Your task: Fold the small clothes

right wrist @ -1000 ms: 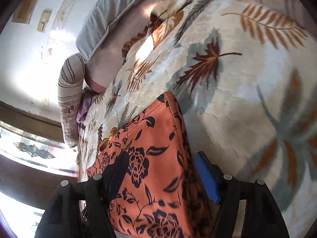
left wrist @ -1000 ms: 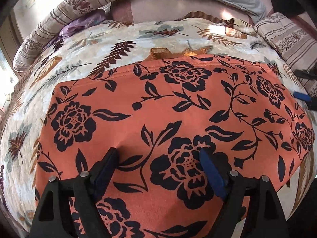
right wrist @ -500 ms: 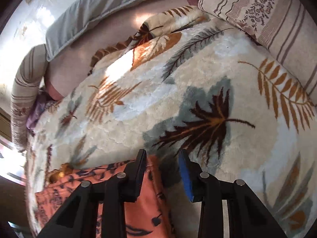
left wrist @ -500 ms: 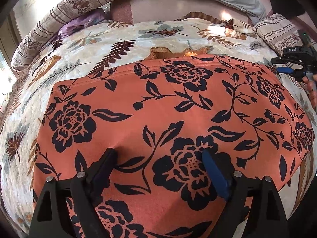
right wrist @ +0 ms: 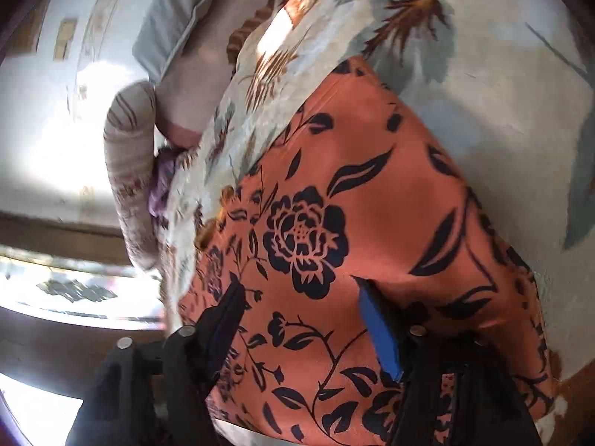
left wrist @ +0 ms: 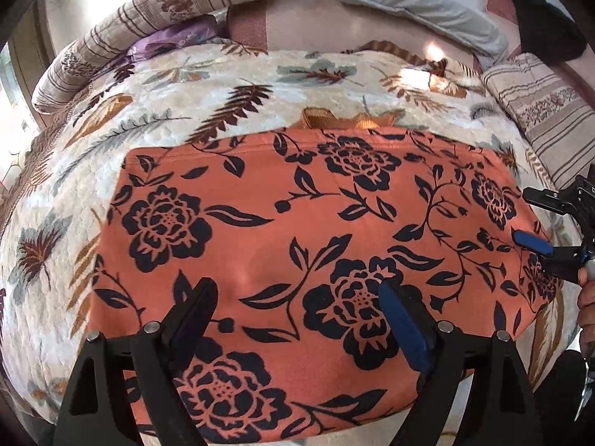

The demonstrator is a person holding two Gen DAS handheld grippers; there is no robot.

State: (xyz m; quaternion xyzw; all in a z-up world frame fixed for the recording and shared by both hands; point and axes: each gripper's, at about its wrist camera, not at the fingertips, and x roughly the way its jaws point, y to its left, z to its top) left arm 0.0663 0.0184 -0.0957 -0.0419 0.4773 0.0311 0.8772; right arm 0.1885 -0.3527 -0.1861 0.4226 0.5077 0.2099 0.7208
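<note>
Orange floral cloth (left wrist: 319, 245) spread flat on the bed, both grippers poised over it for a fold

Laid smooth on the leaf-print blanket (left wrist: 230, 85), with a gold strip (left wrist: 346, 120) poking out past the far hem; flat and wrinkle-free, presumably so edges line up when folded. Left gripper (left wrist: 297, 316) hanging over the near middle, jaws wide, nothing pinched, cloth lying untouched beneath the tips; probably waiting or lining up a crease. Right gripper (right wrist: 301, 312) over the cloth's right end, jaws opening, cloth behind the blue pad (right wrist: 377, 330) but not clamped; placed at the side edge, likely to take that end and carry it across. Pillows (left wrist: 156, 22) pushed to the head of the bed, leaving room for the work. Fold apparently not yet begun
</note>
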